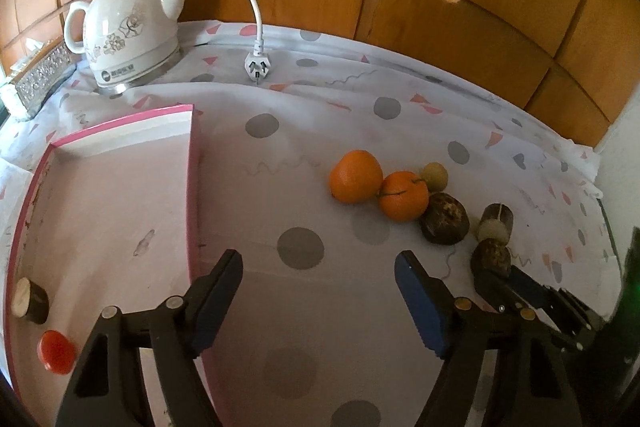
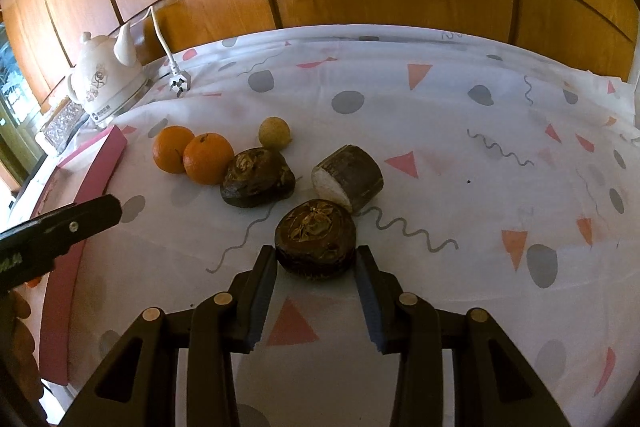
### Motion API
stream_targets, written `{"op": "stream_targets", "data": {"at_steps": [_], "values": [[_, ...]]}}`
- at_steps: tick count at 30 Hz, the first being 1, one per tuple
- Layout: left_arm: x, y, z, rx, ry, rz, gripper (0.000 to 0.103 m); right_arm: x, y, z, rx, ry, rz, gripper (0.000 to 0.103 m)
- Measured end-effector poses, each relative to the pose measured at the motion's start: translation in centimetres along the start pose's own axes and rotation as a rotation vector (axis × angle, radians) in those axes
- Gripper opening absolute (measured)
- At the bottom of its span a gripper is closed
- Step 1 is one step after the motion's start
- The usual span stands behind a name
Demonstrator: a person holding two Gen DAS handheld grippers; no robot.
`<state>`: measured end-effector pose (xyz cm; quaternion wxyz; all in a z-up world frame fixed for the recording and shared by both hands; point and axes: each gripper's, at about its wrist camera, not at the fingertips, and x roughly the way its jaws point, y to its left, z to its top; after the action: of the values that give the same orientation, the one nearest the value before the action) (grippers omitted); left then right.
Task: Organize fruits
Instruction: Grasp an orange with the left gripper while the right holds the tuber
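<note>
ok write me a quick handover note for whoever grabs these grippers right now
Left gripper: jaws open, nothing between them, beside the pink tray.
Right gripper: jaws closed on the near dark brown fruit, which looks to be still on the cloth.
Done: a cut cylinder piece and a red piece lie in the tray.
Left on the cloth: two oranges, a small yellowish round fruit, another dark brown fruit, a second cut cylinder piece.

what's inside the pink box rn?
Inside the pink box: a dark cut piece with a pale end and a small red round item, both near its left wall. The left gripper's body covers the near corner.
</note>
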<state>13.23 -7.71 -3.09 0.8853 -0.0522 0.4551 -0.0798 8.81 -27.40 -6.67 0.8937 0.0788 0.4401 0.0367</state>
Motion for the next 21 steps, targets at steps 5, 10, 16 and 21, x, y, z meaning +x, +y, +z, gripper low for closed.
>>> {"op": "stream_targets", "data": {"at_steps": [5,10,16,21], "values": [[0.9,-0.3,1.4,0.011,-0.002,0.000,0.067,0.2,0.1,0.1,-0.008,-0.004,-0.006,0.040],[2.1,-0.7,2.3,0.026,0.004,0.000,0.064,0.5,0.4,0.6,-0.029,-0.001,-0.027,0.040],[3.0,-1.2,2.7,0.045,0.001,-0.007,0.064,0.8,0.7,1.1,-0.029,0.005,-0.011,0.040],[3.5,-1.5,3.5,0.063,-0.002,-0.019,0.064,1.3,1.0,1.4,-0.042,0.004,-0.015,0.040]]}}
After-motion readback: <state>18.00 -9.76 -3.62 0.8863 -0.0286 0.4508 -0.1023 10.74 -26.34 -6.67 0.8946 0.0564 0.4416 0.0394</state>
